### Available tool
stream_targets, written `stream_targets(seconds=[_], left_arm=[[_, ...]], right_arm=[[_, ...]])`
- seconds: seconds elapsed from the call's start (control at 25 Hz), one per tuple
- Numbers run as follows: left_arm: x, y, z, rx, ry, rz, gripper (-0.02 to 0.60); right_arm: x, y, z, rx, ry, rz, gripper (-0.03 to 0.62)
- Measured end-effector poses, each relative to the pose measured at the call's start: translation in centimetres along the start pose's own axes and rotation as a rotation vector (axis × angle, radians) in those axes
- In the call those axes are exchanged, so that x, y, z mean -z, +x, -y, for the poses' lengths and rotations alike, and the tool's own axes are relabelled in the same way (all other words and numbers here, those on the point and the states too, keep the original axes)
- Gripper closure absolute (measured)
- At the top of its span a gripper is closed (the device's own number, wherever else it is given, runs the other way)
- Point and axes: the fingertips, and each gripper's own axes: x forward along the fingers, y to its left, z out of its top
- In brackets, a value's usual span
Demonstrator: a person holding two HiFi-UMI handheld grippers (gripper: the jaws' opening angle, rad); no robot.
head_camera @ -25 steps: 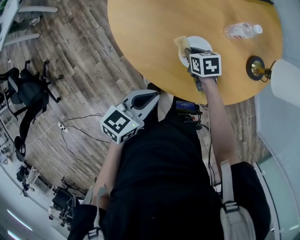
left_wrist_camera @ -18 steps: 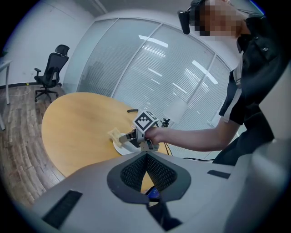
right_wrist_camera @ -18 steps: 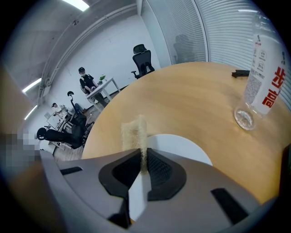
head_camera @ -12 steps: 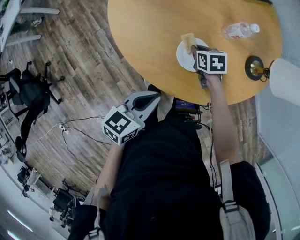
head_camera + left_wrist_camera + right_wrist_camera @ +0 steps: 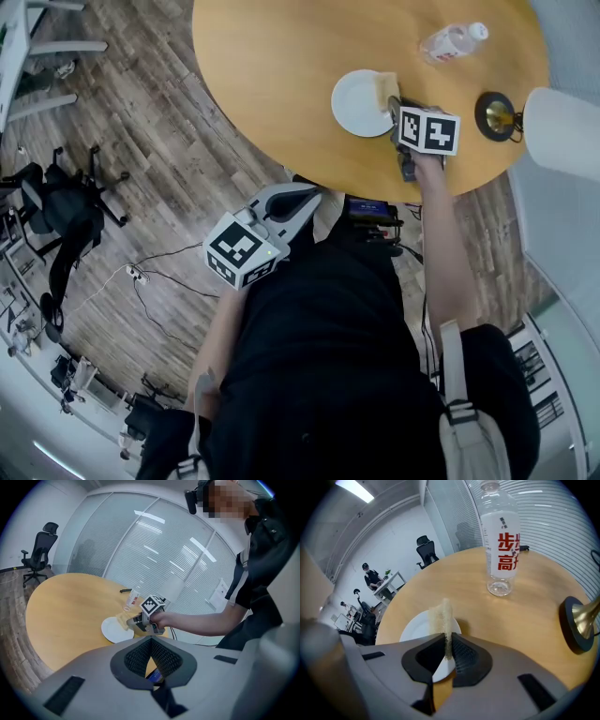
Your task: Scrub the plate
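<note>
A white plate [image 5: 356,105] lies on the round wooden table [image 5: 281,66], near its front edge. My right gripper [image 5: 395,101] is shut on a thin yellow sponge [image 5: 385,86], which sits at the plate's right rim. In the right gripper view the sponge [image 5: 441,616] stands upright between the jaws, over the plate [image 5: 417,630]. My left gripper [image 5: 302,197] hangs off the table by the person's body, shut with nothing in it. The left gripper view looks across at the plate [image 5: 114,630] and the right gripper [image 5: 137,620].
A clear water bottle [image 5: 450,41] lies behind the plate on the table; the right gripper view shows it as the bottle [image 5: 501,545]. A lamp with a brass base [image 5: 494,115] and a white shade [image 5: 562,131] is at the right. Office chairs [image 5: 61,211] stand on the wooden floor at the left.
My right gripper has carried the sponge across the plate, from its left rim to its right rim. The left gripper has stayed put.
</note>
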Motion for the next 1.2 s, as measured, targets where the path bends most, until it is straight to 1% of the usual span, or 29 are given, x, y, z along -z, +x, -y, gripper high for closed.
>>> stream_targets(seconds=[0.12, 0.24, 0.4, 0.52, 0.84, 1.0, 1.2], left_arm=[[-0.1, 0.6, 0.4, 0.012, 0.009, -0.006, 0.574], [-0.1, 1.0, 0.7, 0.019, 0.014, -0.011, 0.574], [0.0, 1.0, 1.1, 0.026, 0.019, -0.014, 0.574], [0.5, 0.4, 0.8, 0.008, 0.013, -0.016, 0.574], [1.1, -2.7, -1.0, -0.068, -0.022, 0.019, 0.572], [1.2, -3.8, -1.5, -0.090, -0.031, 0.039, 0.574], [1.6, -4.6, -1.8, -0.098, -0.035, 0.047, 0.574]], right_arm=[[0.4, -0.9, 1.0, 0.000, 0.030, 0.015, 0.561], [0.5, -1.2, 1.6, 0.003, 0.037, 0.020, 0.561], [0.0, -1.0, 1.7, 0.009, 0.020, 0.016, 0.560], [-0.9, -0.1, 1.2, 0.010, -0.007, 0.011, 0.561], [-2.9, 2.3, -1.7, 0.011, -0.099, -0.020, 0.560], [-2.7, 3.0, -3.5, -0.002, -0.123, -0.035, 0.561], [-1.9, 3.5, -5.9, -0.031, -0.159, -0.050, 0.560]])
